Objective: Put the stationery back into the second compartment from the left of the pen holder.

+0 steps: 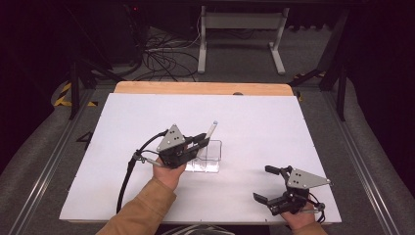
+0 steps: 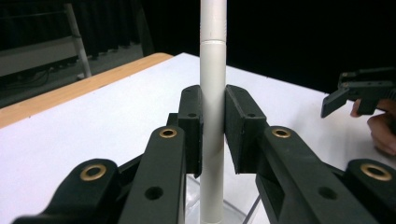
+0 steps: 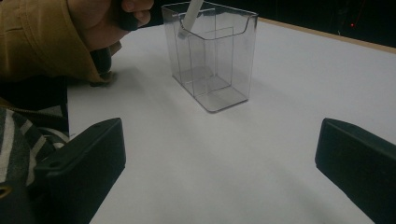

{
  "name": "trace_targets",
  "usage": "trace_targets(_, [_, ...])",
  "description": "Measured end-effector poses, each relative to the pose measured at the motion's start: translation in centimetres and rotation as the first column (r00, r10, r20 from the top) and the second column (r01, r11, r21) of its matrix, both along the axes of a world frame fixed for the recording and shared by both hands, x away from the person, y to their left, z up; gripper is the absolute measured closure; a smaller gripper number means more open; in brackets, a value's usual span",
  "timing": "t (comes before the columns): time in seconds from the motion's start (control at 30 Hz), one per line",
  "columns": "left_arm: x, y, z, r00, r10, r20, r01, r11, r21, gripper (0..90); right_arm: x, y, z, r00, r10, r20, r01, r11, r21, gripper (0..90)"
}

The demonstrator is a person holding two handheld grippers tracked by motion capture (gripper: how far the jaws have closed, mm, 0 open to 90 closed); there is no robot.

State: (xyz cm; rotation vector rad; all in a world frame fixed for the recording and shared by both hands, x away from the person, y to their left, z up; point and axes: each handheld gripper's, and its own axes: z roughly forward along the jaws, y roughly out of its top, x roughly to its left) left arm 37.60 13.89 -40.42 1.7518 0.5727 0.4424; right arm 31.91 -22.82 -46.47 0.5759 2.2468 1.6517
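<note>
My left gripper (image 2: pixel 213 133) clamps a white pen (image 2: pixel 213 93) upright between its pads, its lower end inside the clear plastic holder (image 1: pixel 211 155) near the middle of the white counter (image 1: pixel 274 127). I can read no brand or writing on the pen. The right gripper view lays bare the holder's inner dividers (image 3: pixel 205 60), with the pen tip at its rim. My right gripper (image 1: pixel 267 185) rests near the counter's front edge, jaws wide apart and holding nothing.
</note>
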Motion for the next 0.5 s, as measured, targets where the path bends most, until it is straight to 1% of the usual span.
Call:
trace_targets(0.07, [-0.01,0.12,-0.24,1.0000,-0.001,-0.004,0.001,0.9999,0.010,77.5,0.00,0.01,-0.01,1.0000,0.001,0.003,-0.001,1.0000,-0.002,2.4])
trace_targets(0.13, [-0.09,0.24,-0.36,0.9999,0.003,-0.010,-0.003,0.9995,0.031,77.5,-0.02,-0.01,0.01,1.0000,0.002,0.003,-0.002,1.0000,0.000,2.4])
trace_targets(0.17, [-0.14,0.27,-0.45,1.0000,0.003,-0.004,-0.003,0.9995,0.031,77.5,-0.02,-0.02,0.01,1.0000,0.002,0.003,-0.002,1.0000,0.000,2.4])
trace_targets(0.3, [-0.32,0.40,-0.53,1.0000,-0.002,-0.005,0.002,0.9990,0.046,77.4,-0.01,0.02,0.00,1.0000,0.003,0.002,-0.003,1.0000,-0.001,2.4])
trace_targets(0.37, [-0.48,0.44,-0.48,1.0000,0.002,0.000,-0.002,0.9993,0.038,75.8,0.00,0.01,0.00,1.0000,0.002,0.000,-0.002,1.0000,0.000,2.4])
trace_targets(0.43, [-0.67,0.56,-0.28,0.9999,-0.001,0.012,0.001,0.9998,0.018,61.5,0.01,0.02,-0.01,1.0000,0.003,0.001,-0.003,1.0000,0.000,2.4])
trace_targets(0.5, [-0.81,0.76,-0.04,0.9998,-0.002,0.020,0.001,0.9999,0.010,47.7,0.02,0.03,-0.02,1.0000,0.004,0.000,-0.004,1.0000,-0.001,2.4])
